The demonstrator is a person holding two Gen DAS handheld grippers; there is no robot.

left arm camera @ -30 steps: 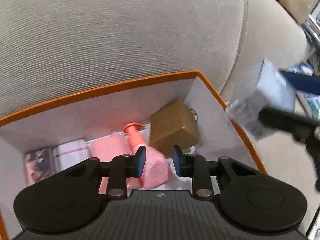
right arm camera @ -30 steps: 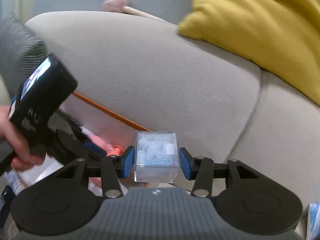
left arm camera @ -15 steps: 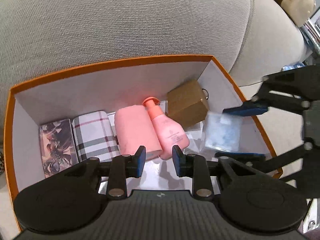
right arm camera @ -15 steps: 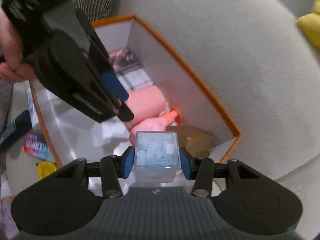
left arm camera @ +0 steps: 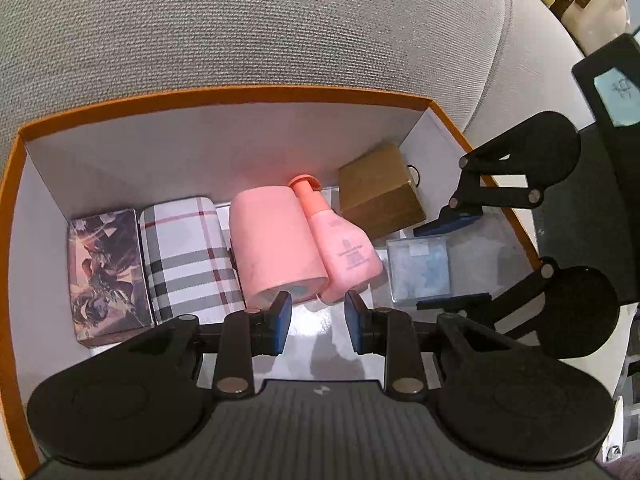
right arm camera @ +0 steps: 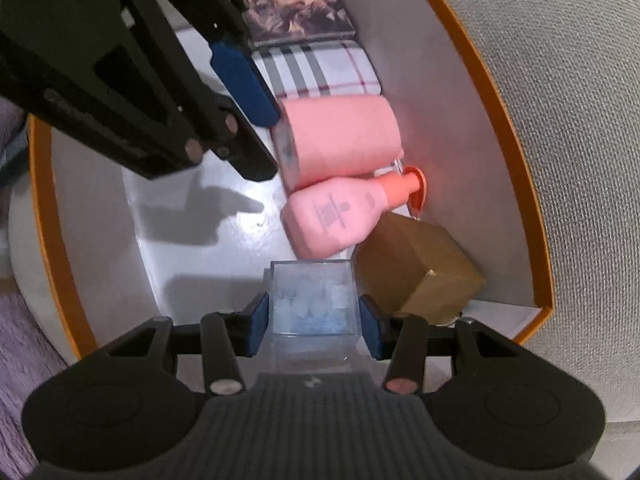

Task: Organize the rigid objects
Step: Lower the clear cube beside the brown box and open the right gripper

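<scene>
My right tool [right arm camera: 312, 316] is pinching the clear cube [right arm camera: 312, 300], blue pads pressed on both its sides, and it hangs inside the orange-rimmed box [left arm camera: 240, 94], low over the white floor at the box's right end. In the right wrist view the brown box [right arm camera: 416, 276] sits tight at two o'clock of the cube, just beside it, tilted into the corner. At twelve o'clock lies the pink bottle [right arm camera: 336, 216] on its side, cap toward the wall, and touching it beyond is the pink roll [right arm camera: 340, 140]. Further along the same wall come the plaid tin [right arm camera: 320, 70] and then the picture box [right arm camera: 300, 14]. My left tool [left arm camera: 314, 318] hovers over the box floor with its fingers drawn close together and nothing between them; from the right wrist it crowds in at ten o'clock, dark linkages and a blue pad right up against the end of the pink roll, casting a shadow on the bare floor. In the left wrist view the cube shows at three o'clock, between the right tool's pads. Grey sofa upholstery [left arm camera: 280, 20] rises behind the box.
</scene>
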